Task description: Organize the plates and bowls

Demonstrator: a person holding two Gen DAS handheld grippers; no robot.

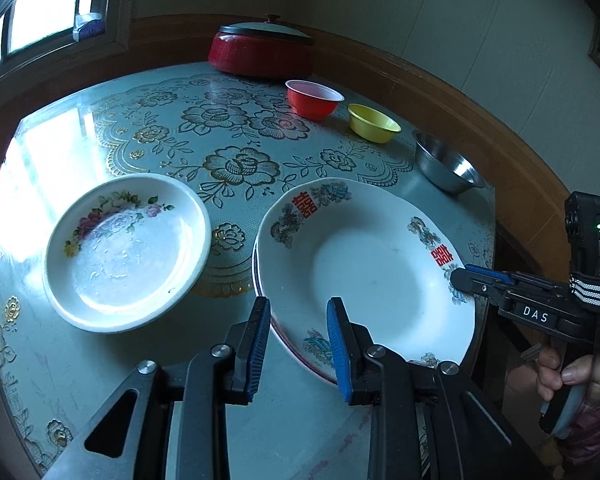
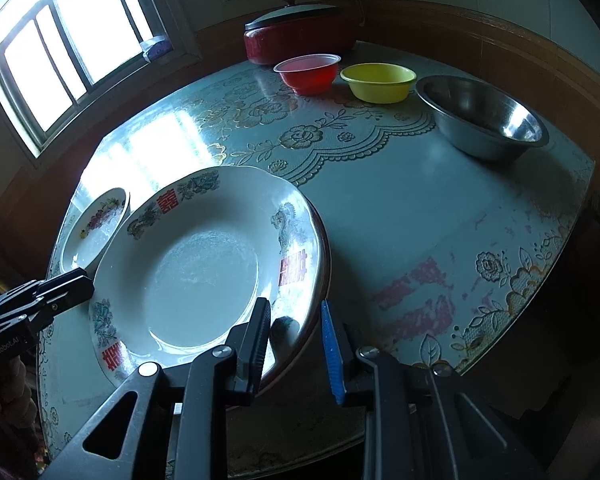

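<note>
A white deep plate with red characters (image 1: 372, 264) (image 2: 204, 264) lies on top of another plate whose darker rim shows beneath it. My left gripper (image 1: 298, 336) (image 2: 86, 284) straddles its near-left rim, one pad over the plate and one outside the edge, closed on the rim. At the opposite rim my right gripper (image 2: 294, 336) (image 1: 458, 276) clamps the same way. A smaller flowered plate (image 1: 128, 252) (image 2: 96, 224) sits alone to the left. A red bowl (image 1: 314, 98) (image 2: 308, 72), a yellow bowl (image 1: 372, 122) (image 2: 378, 80) and a steel bowl (image 1: 448, 166) (image 2: 484, 120) stand in a row at the far right.
The round table (image 2: 400, 200) has a floral cover under glass and stands in a corner with wood panelling. A red lidded pot (image 1: 260, 52) (image 2: 300, 36) sits at the back. A window is at the left. A person's hand (image 1: 560, 372) holds the right gripper.
</note>
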